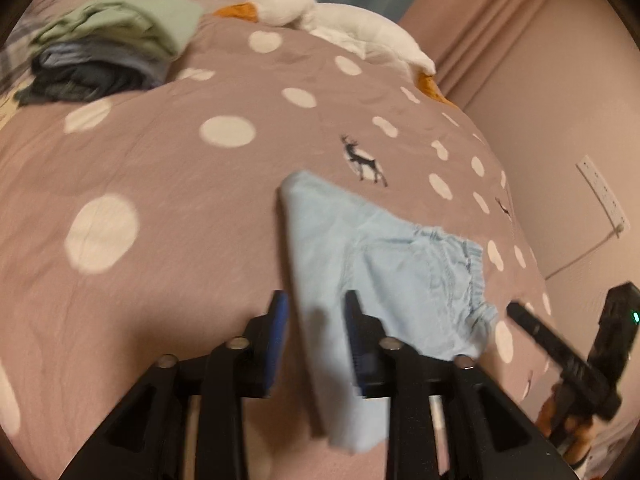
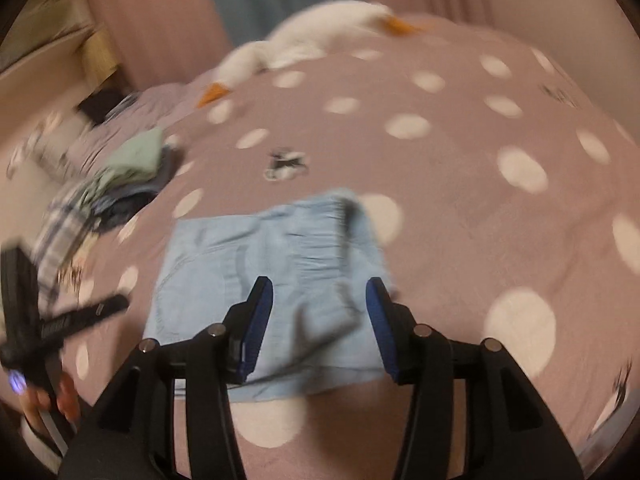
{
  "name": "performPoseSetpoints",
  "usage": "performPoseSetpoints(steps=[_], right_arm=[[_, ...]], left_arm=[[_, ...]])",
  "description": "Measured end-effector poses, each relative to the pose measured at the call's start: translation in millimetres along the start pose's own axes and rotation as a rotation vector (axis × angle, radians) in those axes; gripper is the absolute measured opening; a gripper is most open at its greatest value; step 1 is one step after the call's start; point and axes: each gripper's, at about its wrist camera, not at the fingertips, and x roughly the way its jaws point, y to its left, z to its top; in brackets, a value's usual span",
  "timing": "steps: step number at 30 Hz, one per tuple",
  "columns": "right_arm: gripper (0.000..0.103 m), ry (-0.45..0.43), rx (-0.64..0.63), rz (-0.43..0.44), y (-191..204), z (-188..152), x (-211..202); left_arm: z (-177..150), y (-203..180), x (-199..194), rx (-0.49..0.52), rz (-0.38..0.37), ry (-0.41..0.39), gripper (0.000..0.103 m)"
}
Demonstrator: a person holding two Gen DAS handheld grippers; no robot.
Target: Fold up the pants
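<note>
Light blue pants (image 1: 380,264) lie folded into a small flat shape on the pink dotted bedspread (image 1: 160,184). They also show in the right wrist view (image 2: 260,264), elastic waistband toward the far side. My left gripper (image 1: 316,308) is open, its jaws standing either side of the pants' near left edge, just above it. My right gripper (image 2: 320,300) is open and empty, hovering over the near part of the pants. The right gripper also shows at the right edge of the left view (image 1: 520,312). The left one shows at the left edge of the right view (image 2: 116,304).
A stack of folded clothes (image 1: 108,48), green on top, sits at the far left of the bed, also in the right wrist view (image 2: 132,164). A white plush goose (image 1: 332,24) lies along the far edge. A wall with a socket (image 1: 600,192) is on the right.
</note>
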Motion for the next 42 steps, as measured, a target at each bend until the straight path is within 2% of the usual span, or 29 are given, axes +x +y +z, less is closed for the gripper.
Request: performPoseSetpoints(steps=[3, 5, 8, 10, 11, 12, 13, 16, 19, 22, 23, 26, 28, 29, 32, 34, 37, 40, 42], right_arm=[[0.042, 0.021, -0.098, 0.069, 21.8, -4.4, 13.1], [0.033, 0.052, -0.128, 0.112, 36.4, -8.3, 24.3], [0.029, 0.094, -0.192, 0.215, 61.9, -19.4, 36.2], [0.029, 0.085, -0.264, 0.260, 81.9, -26.3, 36.6], [0.029, 0.070, -0.318, 0.280, 93.5, -30.5, 36.6], [0.029, 0.062, -0.364, 0.298, 102.8, -34.4, 37.6], [0.029, 0.061, -0.401, 0.313, 110.9, -37.6, 39.4], [0.020, 0.118, -0.479, 0.329, 126.2, -51.3, 54.3], [0.017, 0.208, -0.505, 0.318, 128.0, -63.9, 75.1], [0.017, 0.215, -0.490, 0.344, 122.2, -64.0, 77.4], [0.017, 0.224, -0.483, 0.354, 119.7, -63.1, 75.5], [0.018, 0.243, -0.450, 0.392, 112.3, -55.8, 67.3], [0.018, 0.215, -0.424, 0.415, 100.3, -52.6, 50.0], [0.021, 0.187, -0.409, 0.403, 92.9, -47.6, 43.5], [0.030, 0.084, -0.321, 0.297, 54.9, -23.8, 26.4], [0.032, 0.035, -0.243, 0.175, 29.3, -5.6, 25.9], [0.032, 0.032, -0.175, 0.012, 2.0, 6.0, 35.3], [0.030, 0.083, -0.127, -0.019, -14.9, 0.8, 47.0], [0.030, 0.079, -0.168, -0.052, -10.6, -8.5, 49.5]], left_arm=[[13.7, -9.4, 13.2, 0.020, -0.010, 0.004, 0.041], [21.8, -15.0, 21.8, 0.043, 0.001, 0.005, 0.041], [38.5, -17.3, 39.0, 0.078, 0.037, 0.009, 0.041], [49.5, -10.8, 55.3, 0.082, 0.077, 0.028, 0.041], [51.1, -8.0, 60.5, 0.077, 0.091, 0.035, 0.038], [53.6, -2.3, 68.6, 0.069, 0.107, 0.043, 0.029], [55.3, 2.7, 77.3, 0.069, 0.114, 0.062, 0.024], [55.8, 16.1, 91.2, 0.036, 0.098, 0.099, 0.022], [54.9, 27.5, 91.7, 0.010, 0.071, 0.099, 0.023], [55.3, 28.2, 91.5, 0.020, 0.095, 0.090, 0.032], [56.3, 28.7, 91.7, 0.011, 0.109, 0.088, 0.038], [58.1, 32.2, 86.3, -0.044, 0.100, 0.084, 0.040], [53.0, 24.7, 72.4, -0.007, 0.127, 0.057, 0.040], [52.2, 22.2, 69.5, 0.008, 0.135, 0.052, 0.040], [35.6, 5.5, 50.0, 0.076, 0.148, 0.045, 0.040], [25.7, -4.1, 43.4, 0.118, 0.151, 0.053, 0.040], [5.6, -24.8, 30.8, 0.199, 0.147, 0.055, 0.040], [-8.4, -38.5, 27.1, 0.260, 0.154, 0.059, 0.040], [-19.5, -43.9, 32.2, 0.293, 0.167, 0.083, 0.040]])
